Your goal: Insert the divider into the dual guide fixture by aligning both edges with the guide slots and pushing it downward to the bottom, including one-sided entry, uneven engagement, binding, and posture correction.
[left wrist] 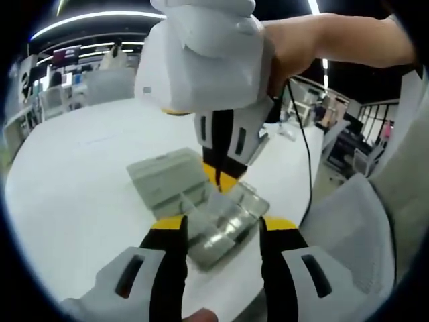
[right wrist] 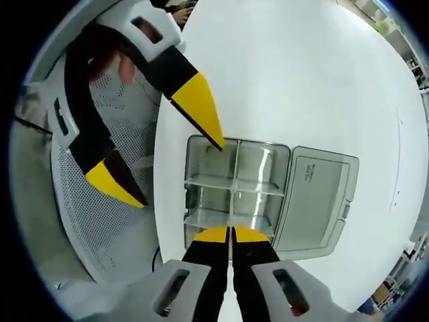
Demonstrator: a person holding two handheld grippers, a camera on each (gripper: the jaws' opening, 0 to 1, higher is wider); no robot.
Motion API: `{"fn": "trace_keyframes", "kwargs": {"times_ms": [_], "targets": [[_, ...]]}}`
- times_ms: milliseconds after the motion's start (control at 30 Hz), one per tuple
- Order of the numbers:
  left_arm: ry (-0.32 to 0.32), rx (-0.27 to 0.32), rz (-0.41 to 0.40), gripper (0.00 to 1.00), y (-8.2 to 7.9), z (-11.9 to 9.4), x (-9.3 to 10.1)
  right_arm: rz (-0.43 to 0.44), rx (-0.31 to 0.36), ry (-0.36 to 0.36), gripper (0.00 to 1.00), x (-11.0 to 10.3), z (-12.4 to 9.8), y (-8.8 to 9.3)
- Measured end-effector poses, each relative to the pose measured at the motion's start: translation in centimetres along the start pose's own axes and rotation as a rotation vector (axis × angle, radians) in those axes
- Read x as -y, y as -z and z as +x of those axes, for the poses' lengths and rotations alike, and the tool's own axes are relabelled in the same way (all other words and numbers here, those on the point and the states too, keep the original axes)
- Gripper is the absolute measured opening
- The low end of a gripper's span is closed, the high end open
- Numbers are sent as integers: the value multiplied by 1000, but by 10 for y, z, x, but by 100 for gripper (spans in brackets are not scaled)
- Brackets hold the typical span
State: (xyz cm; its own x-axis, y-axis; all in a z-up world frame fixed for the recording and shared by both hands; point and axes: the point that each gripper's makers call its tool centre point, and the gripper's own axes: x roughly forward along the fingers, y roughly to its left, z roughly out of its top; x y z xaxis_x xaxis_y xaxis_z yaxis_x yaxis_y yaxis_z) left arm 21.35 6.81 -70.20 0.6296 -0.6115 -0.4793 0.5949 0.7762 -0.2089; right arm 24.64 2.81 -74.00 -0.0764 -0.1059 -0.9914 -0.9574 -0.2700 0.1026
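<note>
A clear plastic compartment box [right wrist: 208,198] lies on the white table with its lid [right wrist: 318,201] swung open. Thin clear dividers [right wrist: 234,182] cross inside it. My right gripper [right wrist: 231,236] stands over the box's near wall, its yellow tips shut on the top edge of a thin clear divider. In the left gripper view the right gripper [left wrist: 221,180] comes down from above into the box [left wrist: 224,231], next to the lid [left wrist: 164,178]. My left gripper [left wrist: 224,227] is open, its jaws spread on either side of the box. One fingertip [right wrist: 216,139] of the left gripper [right wrist: 181,173] touches the box's far corner.
The round white table [right wrist: 301,80] has free room beyond the box. Its edge runs just beside the box, with white perforated mesh [right wrist: 100,228] past it. A black cable [left wrist: 305,147] hangs from the right gripper. A person's forearm [left wrist: 335,37] holds it from above.
</note>
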Motion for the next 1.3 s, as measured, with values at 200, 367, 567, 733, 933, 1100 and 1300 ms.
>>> {"fn": "trace_keyframes", "kwargs": {"times_ms": [200, 367, 567, 733, 933, 1100, 1300], "targets": [[0, 0, -2, 41, 1, 0, -1, 17, 2, -3, 0, 2, 4, 0], [0, -1, -3, 41, 1, -1, -1, 28, 3, -5, 0, 0, 4, 0], [1, 1, -1, 41, -2, 0, -1, 34, -2, -5, 0, 1, -1, -2], [1, 4, -1, 41, -2, 0, -1, 38, -4, -6, 0, 1, -4, -2], [2, 1, -2, 41, 0, 0, 0, 42, -5, -6, 0, 3, -3, -3], [4, 1, -1, 41, 0, 0, 0, 59, 7, -21, 0, 0, -5, -6], [4, 4, 3, 41, -2, 1, 1, 68, 0, -6, 0, 2, 0, -1]]}}
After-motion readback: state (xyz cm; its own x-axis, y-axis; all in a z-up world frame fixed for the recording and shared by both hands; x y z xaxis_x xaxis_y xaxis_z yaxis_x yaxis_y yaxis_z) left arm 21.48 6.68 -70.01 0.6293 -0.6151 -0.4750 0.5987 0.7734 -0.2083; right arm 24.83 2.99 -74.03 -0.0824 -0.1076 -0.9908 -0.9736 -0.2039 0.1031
